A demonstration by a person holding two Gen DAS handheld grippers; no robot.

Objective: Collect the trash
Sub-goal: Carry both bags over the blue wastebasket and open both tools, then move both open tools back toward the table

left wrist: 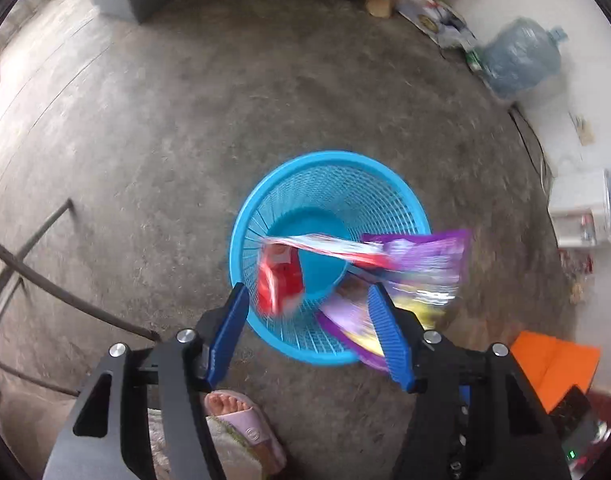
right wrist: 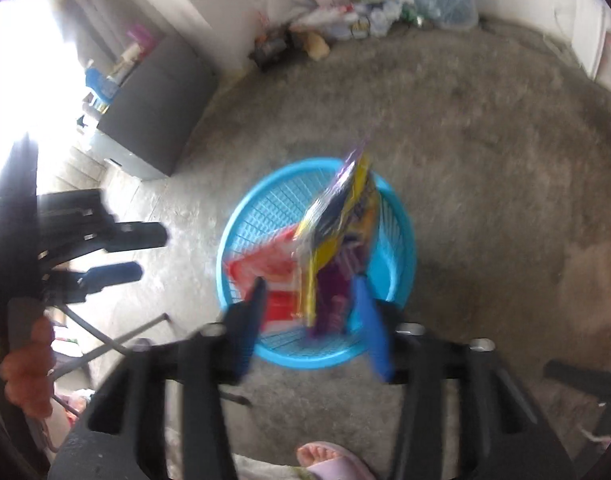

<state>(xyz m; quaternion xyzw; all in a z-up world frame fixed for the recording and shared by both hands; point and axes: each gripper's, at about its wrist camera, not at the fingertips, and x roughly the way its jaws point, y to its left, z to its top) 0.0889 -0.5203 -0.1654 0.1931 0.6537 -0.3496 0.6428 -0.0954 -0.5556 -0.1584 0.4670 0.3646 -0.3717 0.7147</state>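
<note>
Your round blue plastic mesh basket (left wrist: 397, 200) sits on the rough concrete floor (left wrist: 165, 140), directly beneath both tools. A glossy red-and-white wrapper (left wrist: 279, 280) and a crinkled purple-and-yellow packet (left wrist: 425, 268) blur over its rim; any printing is unreadable. Your left gripper (left wrist: 309, 328) and right gripper (right wrist: 311, 312) both stand spread wide, clamping nothing.

Motion-blurred wrappers (right wrist: 337, 240) over basket (right wrist: 401, 236)

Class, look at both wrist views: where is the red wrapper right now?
In both views the red wrapper sits blurred over the left half of the blue basket's mouth, left of the purple wrapper.
</note>
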